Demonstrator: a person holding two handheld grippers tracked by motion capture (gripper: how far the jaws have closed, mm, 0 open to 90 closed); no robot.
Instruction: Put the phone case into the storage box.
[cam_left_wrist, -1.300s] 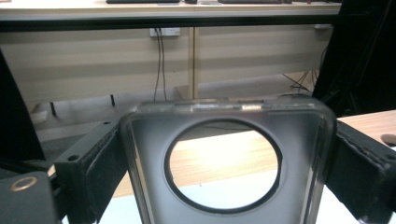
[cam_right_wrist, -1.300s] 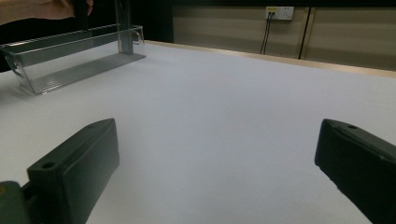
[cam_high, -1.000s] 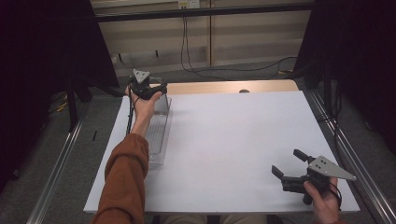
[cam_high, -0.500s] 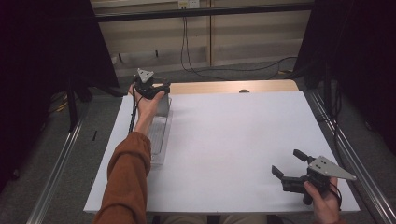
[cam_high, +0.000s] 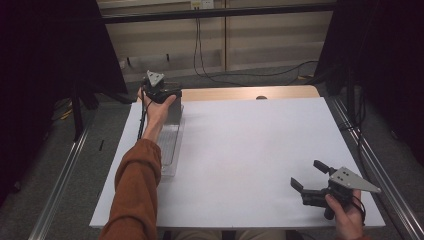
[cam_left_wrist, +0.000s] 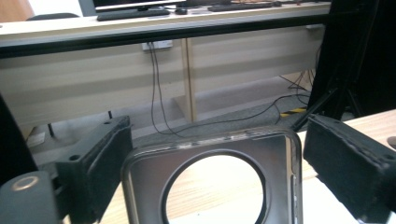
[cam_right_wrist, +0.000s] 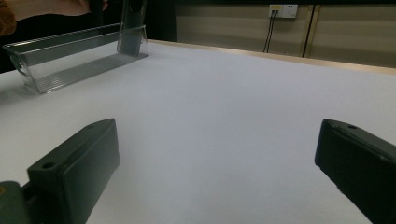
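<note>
At the far left corner of the white table (cam_high: 250, 150) a long clear plastic tray (cam_high: 170, 142) lies along the left edge, and the person's left arm, in a rust-orange sleeve (cam_high: 135, 195), stretches out over it. The left gripper (cam_high: 161, 94) sits at the tray's far end, where an upright end plate with a round hole (cam_left_wrist: 215, 186) rises between its two black jaws. From the gripper's own camera the jaws stand apart on either side of that plate, a gap showing on each side, so the plate is framed but not pinched. Through the hole the pale wooden strip (cam_high: 240, 93) at the table's back edge can be seen. The right gripper (cam_high: 309, 176) is well apart from all this, held low over the near right corner of the table, its jaws spread wide with nothing between them but bare white surface. Looking along it, the tray (cam_right_wrist: 70, 60) shows far off at the upper left, resting flat on the table with its upright end plate at the farther end and the other hand (cam_right_wrist: 56, 7) just above it. Cables hang against the wooden panel (cam_high: 225, 45) behind the table.
</note>
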